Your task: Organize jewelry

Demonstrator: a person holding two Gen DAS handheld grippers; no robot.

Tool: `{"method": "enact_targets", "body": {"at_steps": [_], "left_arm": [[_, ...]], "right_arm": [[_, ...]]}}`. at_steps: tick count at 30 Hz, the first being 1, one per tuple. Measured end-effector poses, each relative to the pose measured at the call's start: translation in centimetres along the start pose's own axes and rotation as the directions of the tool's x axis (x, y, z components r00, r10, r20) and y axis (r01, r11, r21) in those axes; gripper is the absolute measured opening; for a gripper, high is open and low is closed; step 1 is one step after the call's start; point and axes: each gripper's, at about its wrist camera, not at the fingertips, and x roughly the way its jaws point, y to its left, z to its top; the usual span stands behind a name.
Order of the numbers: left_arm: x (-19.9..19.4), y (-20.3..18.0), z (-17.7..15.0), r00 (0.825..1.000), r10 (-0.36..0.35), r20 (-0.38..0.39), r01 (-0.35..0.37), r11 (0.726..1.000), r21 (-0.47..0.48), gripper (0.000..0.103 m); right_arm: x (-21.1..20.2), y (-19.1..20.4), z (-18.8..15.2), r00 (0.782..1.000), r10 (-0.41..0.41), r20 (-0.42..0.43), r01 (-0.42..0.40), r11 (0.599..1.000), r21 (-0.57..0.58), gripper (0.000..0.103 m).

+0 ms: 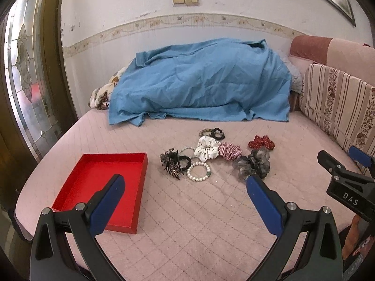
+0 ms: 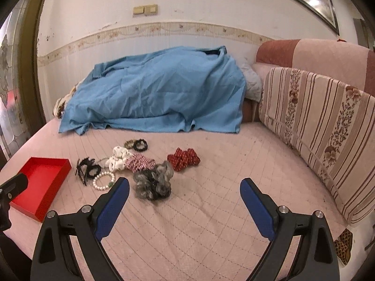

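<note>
Hovering above a pink quilted bed (image 1: 187,222), both grippers hold nothing. The left gripper (image 1: 185,182) has its blue pads spread wide, and the right gripper (image 2: 185,185) is spread just as wide in its own view.

A red tray (image 1: 77,187) lies at lower left of the left view, bare inside. The jewelry and hair pieces sit in a loose cluster at the centre of that frame, just to the right of the tray. Nearest the tray is a black flower hair clip (image 1: 171,162), touching a pearl bracelet (image 1: 198,171). Behind them lie a white dotted scrunchie (image 1: 207,149) and a red-and-white scrunchie (image 1: 230,152) side by side. A grey sheer scrunchie (image 2: 153,182) sits just above and between the right gripper's pads in the right view, with a red dotted scrunchie (image 2: 184,159) beyond it, a little apart from the rest. Two small dark hair ties (image 1: 212,133) lie at the back of the cluster.

All of this looks light. The scrunchies are soft and should squash under the pads, so a pinch across the bunched fabric ought to hold. The pearl bracelet is probably the awkward one: round smooth beads may slip, so closing across the strand, with one pad inside the loop, seems safest. The hair clip looks stiff and thin in its teeth, and is likely best taken by its body, not by the flower.

A blue sheet (image 1: 201,82) covers a heap at the top centre, well away from the work.
</note>
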Motion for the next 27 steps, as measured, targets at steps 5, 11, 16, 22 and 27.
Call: {"method": "enact_targets", "body": {"at_steps": [5,11,16,22,27], "left_arm": [[-1.8,0.1,0.6,0.999,0.001,0.042,-0.001,1.000,-0.004,0.103],[-3.6,0.7,1.2,0.996,0.011,0.089,-0.010,1.000,-0.015,0.103],[-4.2,1.0,1.4,0.995,0.010,0.100,-0.009,1.000,-0.018,0.103],[-5.0,1.2,1.3,0.989,0.020,0.148,-0.018,1.000,-0.018,0.103],[-5.5,1.1,1.0,0.982,0.033,0.184,-0.031,0.999,-0.015,0.103]], "right_arm": [[-1.4,0.2,0.8,0.999,0.003,0.042,-0.003,1.000,0.000,0.097],[-2.9,0.5,1.2,0.995,-0.009,0.096,0.010,1.000,-0.011,0.097],[-3.5,0.3,1.4,0.993,-0.006,0.117,0.006,1.000,-0.002,0.097],[-4.1,0.1,1.5,0.989,-0.012,0.147,0.011,1.000,0.008,0.097],[-4.3,0.1,1.2,0.985,-0.030,0.172,0.029,1.000,0.008,0.097]]}}
